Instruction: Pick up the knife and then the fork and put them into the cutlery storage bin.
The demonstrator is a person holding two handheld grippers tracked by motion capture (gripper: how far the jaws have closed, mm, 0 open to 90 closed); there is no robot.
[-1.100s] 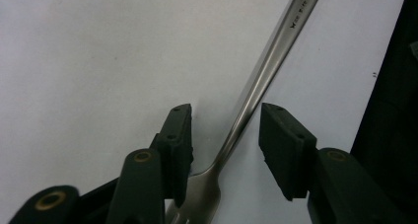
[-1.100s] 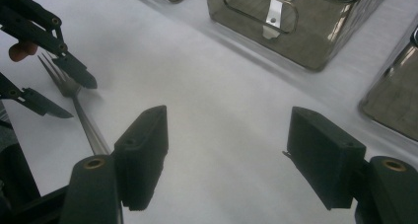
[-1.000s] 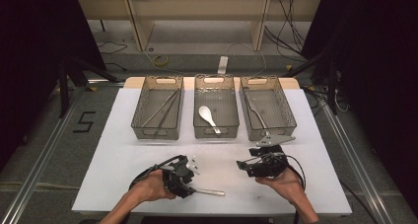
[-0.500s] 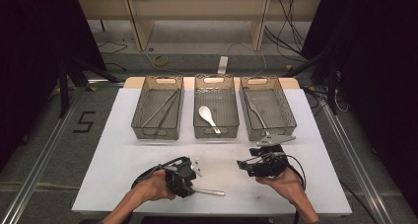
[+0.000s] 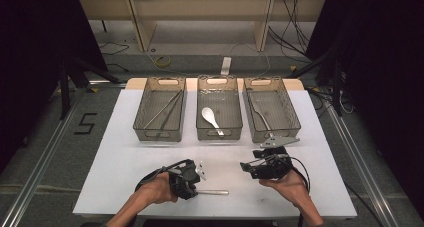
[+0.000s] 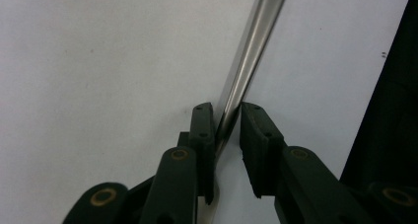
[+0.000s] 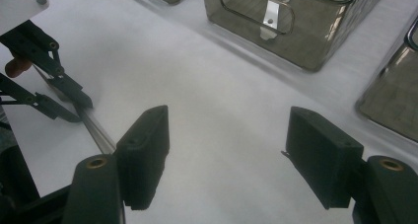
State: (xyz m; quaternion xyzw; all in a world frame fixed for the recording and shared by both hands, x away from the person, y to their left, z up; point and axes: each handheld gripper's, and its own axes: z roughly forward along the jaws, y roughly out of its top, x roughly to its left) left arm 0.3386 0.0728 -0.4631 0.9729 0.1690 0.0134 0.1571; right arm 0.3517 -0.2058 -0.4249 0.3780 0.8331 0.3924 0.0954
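My left gripper (image 6: 227,116) narrowed around a steel utensil handle (image 6: 249,56) lying on the white table (image 5: 120,162), one pad touching, my right gripper (image 7: 227,152) spread wide, holding nothing, above the table

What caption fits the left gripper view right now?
Left gripper's black jaws straddle a shiny steel utensil handle lying on the white table.

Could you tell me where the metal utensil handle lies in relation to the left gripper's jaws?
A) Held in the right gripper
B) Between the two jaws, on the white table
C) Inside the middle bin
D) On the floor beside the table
B: in the left gripper view the metal utensil handle runs down between the jaws of the left gripper, lying on the white table; the right gripper stands open with nothing between its jaws.
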